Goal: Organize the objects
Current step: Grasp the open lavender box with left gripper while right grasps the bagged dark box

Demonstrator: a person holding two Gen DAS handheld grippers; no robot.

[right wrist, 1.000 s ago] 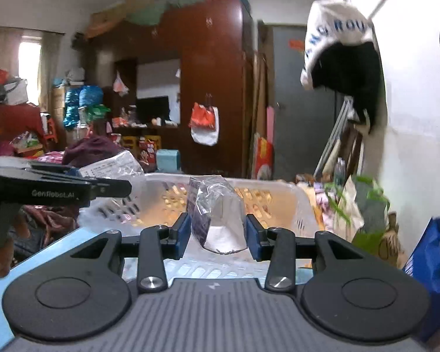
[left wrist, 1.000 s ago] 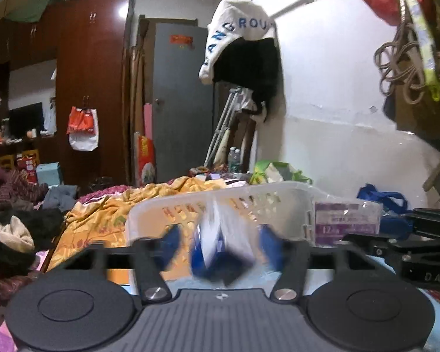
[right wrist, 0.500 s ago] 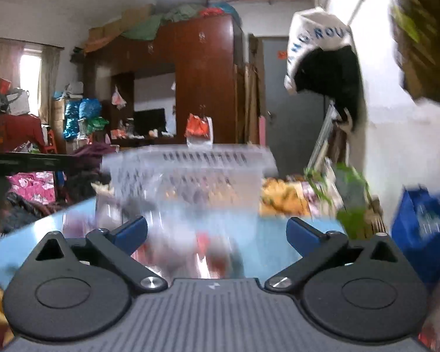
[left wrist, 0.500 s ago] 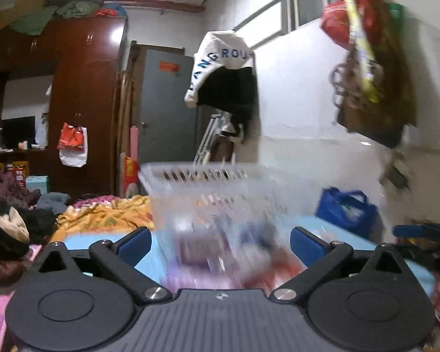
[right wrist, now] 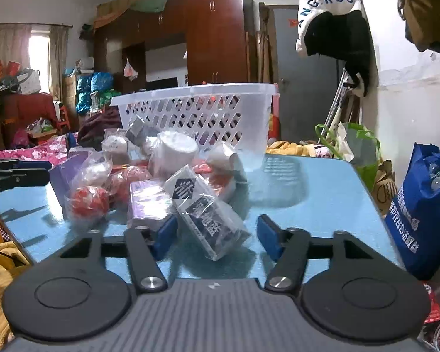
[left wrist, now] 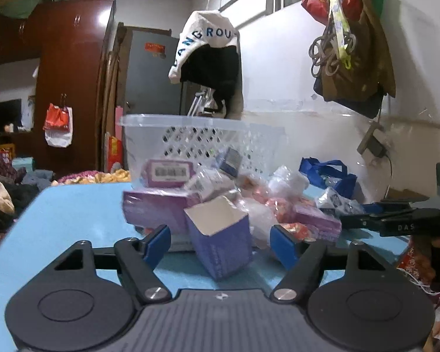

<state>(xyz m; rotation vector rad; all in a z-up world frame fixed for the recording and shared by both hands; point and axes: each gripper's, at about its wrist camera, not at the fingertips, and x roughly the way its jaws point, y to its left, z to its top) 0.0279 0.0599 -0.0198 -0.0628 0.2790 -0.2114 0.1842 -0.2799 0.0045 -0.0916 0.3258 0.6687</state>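
Observation:
A white slotted basket [left wrist: 196, 135] stands at the far side of a blue table [left wrist: 73, 214]; it also shows in the right wrist view [right wrist: 202, 114]. A pile of wrapped packets and purple boxes [left wrist: 161, 208] lies in front of it. My left gripper [left wrist: 220, 242] is open, its jaws on either side of an open-topped purple carton [left wrist: 220, 234] that stands tilted on the table. My right gripper [right wrist: 215, 236] is open around a plastic-wrapped black-and-white packet [right wrist: 205, 211] lying on the table. Red wrapped balls [right wrist: 88, 199] lie at the left of the pile.
A blue bag [right wrist: 425, 205] stands off the table's right edge, a green bag [right wrist: 358, 146] behind it. Bags hang on the wall [left wrist: 352, 52]. The other gripper's arm [left wrist: 396, 223] reaches in from the right. Clothes and bedding lie to the left.
Both grippers held items over the basket a second ago, then opened. Both have since dropped low to the table in front of the pile, open around new items.

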